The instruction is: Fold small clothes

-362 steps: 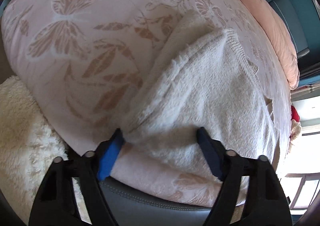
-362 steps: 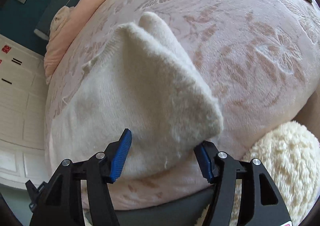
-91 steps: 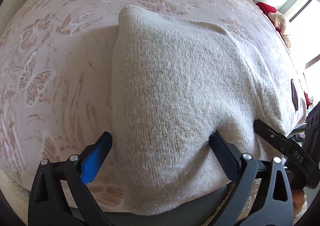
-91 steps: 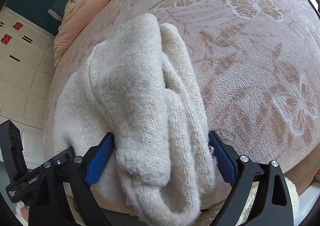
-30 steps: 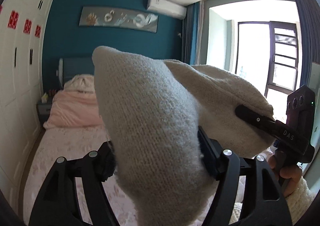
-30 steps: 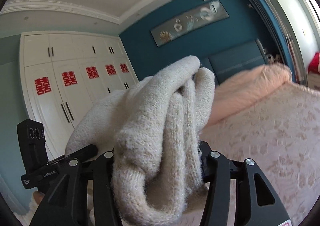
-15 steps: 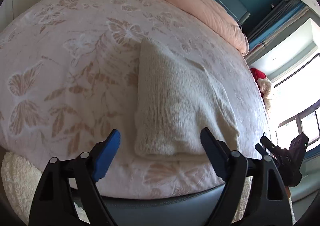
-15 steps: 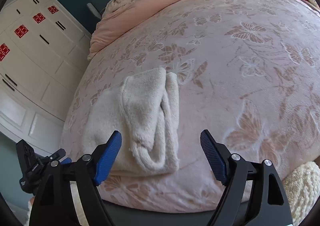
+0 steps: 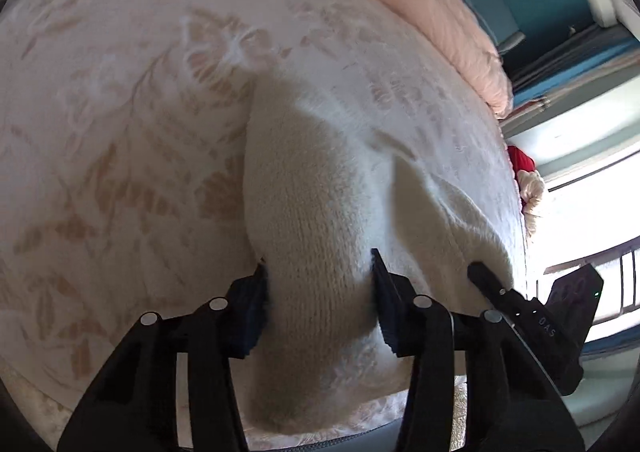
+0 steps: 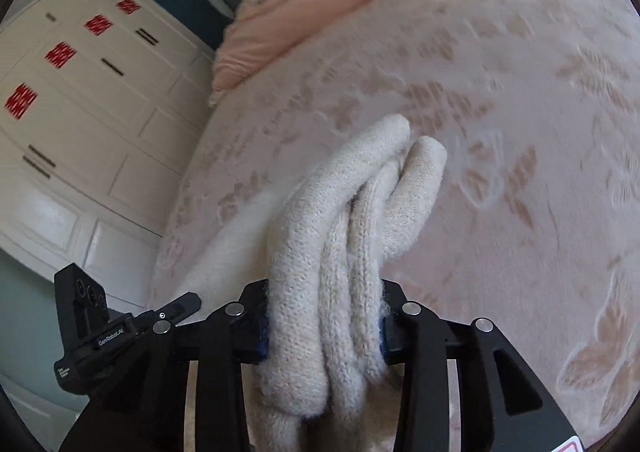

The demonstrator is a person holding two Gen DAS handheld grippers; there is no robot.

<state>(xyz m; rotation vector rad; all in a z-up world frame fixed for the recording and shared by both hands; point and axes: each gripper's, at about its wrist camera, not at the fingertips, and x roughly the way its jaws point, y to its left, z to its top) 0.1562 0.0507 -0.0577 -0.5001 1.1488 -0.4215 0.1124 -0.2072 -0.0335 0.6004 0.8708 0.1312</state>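
On the left, the left gripper (image 9: 318,304) is clamped on the near left end of a cream knit garment (image 9: 316,188); knit bulges between the pads, and the fabric below them hangs off the near edge of the bed (image 9: 120,100). From this gripper the garment runs away across the butterfly-patterned cover toward the pink duvet (image 9: 420,4) at the head, so its long axis lies along the gripper's line of sight. Its far portion appears to rest on the cover, though blur makes the contact hard to judge.

Further right, the right gripper (image 10: 322,326) is closed on the opposite near end, where several thick folded layers are bunched between its pads (image 10: 262,328). Each gripper's tip shows at the edge of the other's view, so the two sit side by side along the garment's near edge, neither clearly nearer.

The step in hand looks like carrying or resettling an already folded bundle. The next move likely turns on keeping both grips level, since the stacked layers at the right end could slip apart if one side leads.
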